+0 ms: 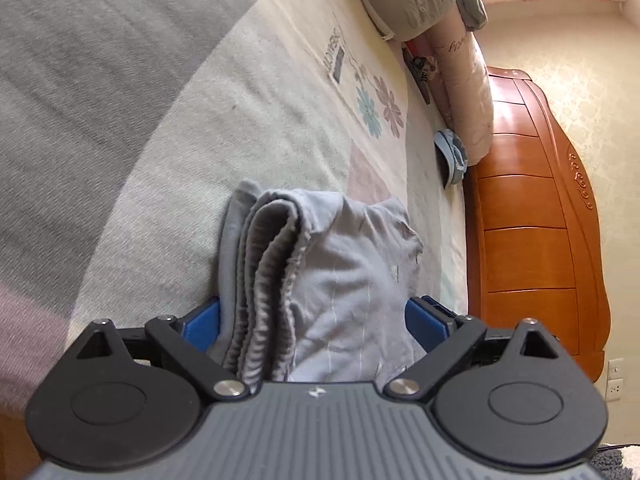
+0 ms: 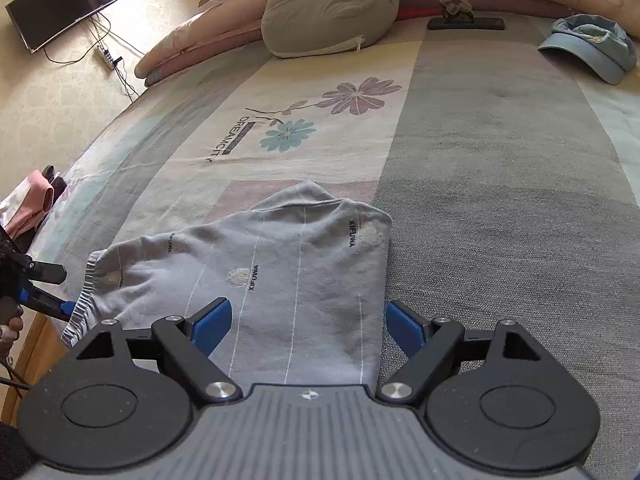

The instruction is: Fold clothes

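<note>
**Ana:** Left wrist view first. Where are you?

**Me:** My left gripper (image 1: 312,316) stands wide, with the waistband end of the grey garment (image 1: 320,272) between its blue pads. I see a gap at each pad, so I'd call it spread around the cloth and not pinching. The garment lies on the bedspread (image 1: 240,120), bunched in layers at the elastic edge. I judge I'm lining up a grasp for the next fold.

**Ana:** What's unclear there?

**Me:** The gripper body hides the nearest cloth, so I can't tell how many layers sit inside the jaws.

**Ana:** And the right wrist view?

**Me:** My right gripper (image 2: 308,328) is wide too, straddling the opposite end of the garment, empty, pads apart from the fabric edges. The left gripper shows at the frame's left edge by the waistband, mostly cut off. A blue cap (image 2: 592,52) and a grey cushion (image 2: 328,8) lie well apart, further up the bed.

**Ana:** Next move?

**Me:** Probably closing both on all layers evenly; whether the pads catch the bottom layer, I can't see.
</note>
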Motion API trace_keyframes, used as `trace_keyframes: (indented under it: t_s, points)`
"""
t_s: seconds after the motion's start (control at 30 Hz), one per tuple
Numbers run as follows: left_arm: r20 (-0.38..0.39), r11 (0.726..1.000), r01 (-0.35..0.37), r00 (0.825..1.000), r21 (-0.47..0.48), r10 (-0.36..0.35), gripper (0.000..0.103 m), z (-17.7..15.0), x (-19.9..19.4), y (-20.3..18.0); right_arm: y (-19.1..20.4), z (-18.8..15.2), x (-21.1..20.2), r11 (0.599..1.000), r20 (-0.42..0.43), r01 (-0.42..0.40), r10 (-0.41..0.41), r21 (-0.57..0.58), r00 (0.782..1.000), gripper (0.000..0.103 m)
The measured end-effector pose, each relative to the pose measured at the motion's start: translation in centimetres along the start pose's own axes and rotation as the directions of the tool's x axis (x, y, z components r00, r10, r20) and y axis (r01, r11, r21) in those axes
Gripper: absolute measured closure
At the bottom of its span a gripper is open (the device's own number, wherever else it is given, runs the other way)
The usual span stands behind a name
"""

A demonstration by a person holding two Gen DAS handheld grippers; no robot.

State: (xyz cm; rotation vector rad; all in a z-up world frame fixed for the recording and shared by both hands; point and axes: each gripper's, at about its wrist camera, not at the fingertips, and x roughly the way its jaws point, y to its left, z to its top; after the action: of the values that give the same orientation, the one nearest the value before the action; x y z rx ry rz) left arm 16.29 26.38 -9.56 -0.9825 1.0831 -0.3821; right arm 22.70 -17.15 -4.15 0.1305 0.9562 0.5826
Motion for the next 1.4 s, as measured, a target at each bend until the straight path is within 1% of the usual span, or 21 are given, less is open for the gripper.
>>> trace_keyframes:
  t_s: [0.17, 0.33, 0.37, 0.43, 0.5, 0.6, 0.67, 0.8, 0.9, 0.97, 1.0, 1.07, 1.17, 1.2, 1.27, 1.33, 1.4]
  points:
    - [0.000, 1.000, 0.019, 1.000, 0.003, -0.019, 0.008, 0.4, 0.5, -0.1, 0.2, 0.6, 0.0, 1.000, 0.009, -0.005, 0.005, -0.010, 1.000, 0.015]
    - [-0.071, 0.999, 0.035, 0.997, -0.033, -0.037, 0.007, -1.2, 0.2, 0.7, 0.1, 0.4, -0.3, 1.000, 0.010, -0.011, 0.011, -0.003, 1.000, 0.015]
    - [-0.077, 0.999, 0.034, 0.996, -0.029, -0.036, 0.007, -1.2, 0.3, 0.6, 0.0, 0.3, -0.3, 1.000, 0.009, -0.011, 0.011, 0.001, 1.000, 0.015]
    - [-0.072, 0.999, 0.031, 0.997, -0.006, -0.031, 0.007, -0.8, 0.7, 0.2, -0.3, 0.2, -0.3, 1.000, 0.009, -0.012, 0.012, 0.010, 1.000, 0.015]
    - [-0.047, 0.999, 0.038, 0.998, 0.010, -0.038, 0.007, 0.1, 1.4, -0.4, -0.4, 0.3, -0.3, 1.000, 0.010, -0.017, 0.017, 0.022, 1.000, 0.015]
    - [-0.044, 0.998, 0.062, 0.997, 0.023, -0.061, 0.005, 1.1, 2.5, -0.6, -0.6, 0.5, -0.3, 0.998, 0.019, -0.038, 0.037, 0.044, 0.999, 0.015]
    - [-0.052, 0.997, 0.069, 0.996, 0.018, -0.068, 0.005, 1.0, 2.3, -0.5, -0.9, 0.7, -0.5, 0.995, 0.026, -0.064, 0.062, 0.071, 0.998, 0.015]
    - [-0.073, 0.997, 0.081, 0.994, -0.019, -0.082, 0.005, -0.4, 1.2, 0.3, -2.7, 0.2, -0.9, 0.979, 0.017, -0.120, 0.118, 0.163, 0.993, 0.013]
    - [-0.071, 0.997, 0.072, 0.995, -0.021, -0.074, 0.005, -1.0, 0.8, 0.5, -5.0, -0.6, -0.8, 0.958, -0.018, -0.133, 0.142, 0.252, 0.990, 0.011]
    - [-0.062, 0.997, 0.073, 0.995, -0.020, -0.075, 0.005, -0.9, 1.0, 0.3, -6.6, -1.0, -0.5, 0.934, -0.034, -0.177, 0.197, 0.309, 0.980, 0.011]
    - [-0.062, 0.997, 0.074, 0.995, -0.018, -0.075, 0.005, -0.7, 1.1, 0.2, -7.3, -0.9, -0.4, 0.917, -0.032, -0.213, 0.237, 0.337, 0.971, 0.008]
    - [-0.069, 0.997, 0.071, 0.995, -0.006, -0.071, 0.005, -0.4, 1.3, -0.1, -8.4, -0.5, 0.0, 0.881, -0.034, -0.274, 0.311, 0.387, 0.950, 0.007]
    - [-0.077, 0.998, 0.066, 0.995, 0.013, -0.064, 0.004, 0.4, 1.7, -0.5, -8.8, 0.7, 1.7, 0.851, -0.041, -0.345, 0.392, 0.397, 0.919, 0.006]
    - [-0.073, 0.998, 0.063, 0.995, 0.016, -0.062, 0.004, 0.6, 1.9, -0.6, -8.8, 1.2, 2.5, 0.835, -0.034, -0.374, 0.422, 0.404, 0.906, 0.002]
    - [-0.063, 0.998, 0.056, 0.997, 0.018, -0.055, 0.004, 0.7, 2.1, -0.8, -8.7, 2.5, 4.0, 0.812, -0.027, -0.418, 0.469, 0.408, 0.883, 0.000]
    - [-0.060, 0.999, 0.051, 0.997, 0.019, -0.049, 0.004, 0.6, 2.0, -0.9, -8.3, 3.7, 5.1, 0.808, -0.041, -0.440, 0.493, 0.391, 0.869, 0.000]
    - [-0.051, 0.999, 0.046, 0.998, 0.011, -0.045, 0.004, 0.2, 1.7, -0.8, -8.0, 4.4, 5.7, 0.807, -0.060, -0.449, 0.507, 0.383, 0.860, 0.000]
